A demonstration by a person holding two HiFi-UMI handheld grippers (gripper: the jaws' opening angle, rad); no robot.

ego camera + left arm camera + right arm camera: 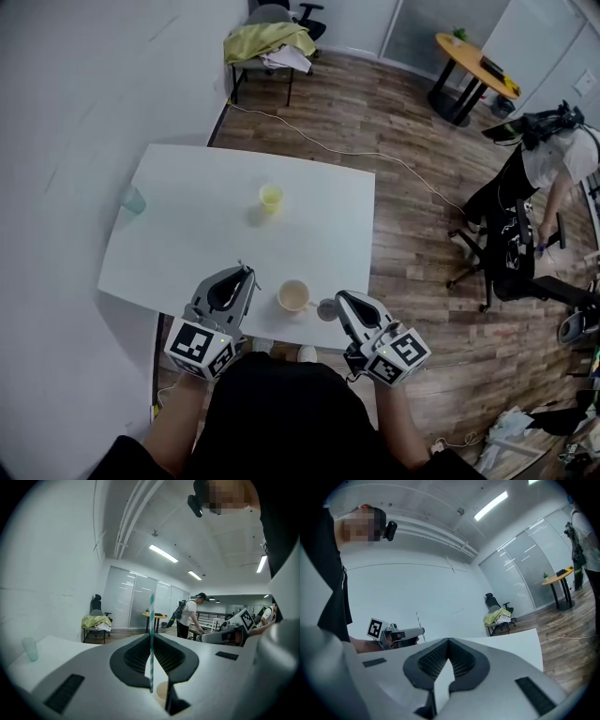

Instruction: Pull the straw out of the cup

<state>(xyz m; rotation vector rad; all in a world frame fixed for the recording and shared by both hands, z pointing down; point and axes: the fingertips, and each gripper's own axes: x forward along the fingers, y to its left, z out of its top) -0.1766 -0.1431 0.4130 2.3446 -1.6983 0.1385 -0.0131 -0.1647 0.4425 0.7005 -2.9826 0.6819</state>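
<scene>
– Jaws on the left gripper?
– Pinched together on the straw, upright, clear of the cup.
– Right gripper?
– Closed, nothing held, just right of the cup at the table's near edge.

Your white tabletop carries a yellow cup towards its far side and a pale green tumbler at its far left edge. Beyond it you see a chair draped with yellow cloth. Far right stands a round wooden table, and a person bends over at the right.
</scene>
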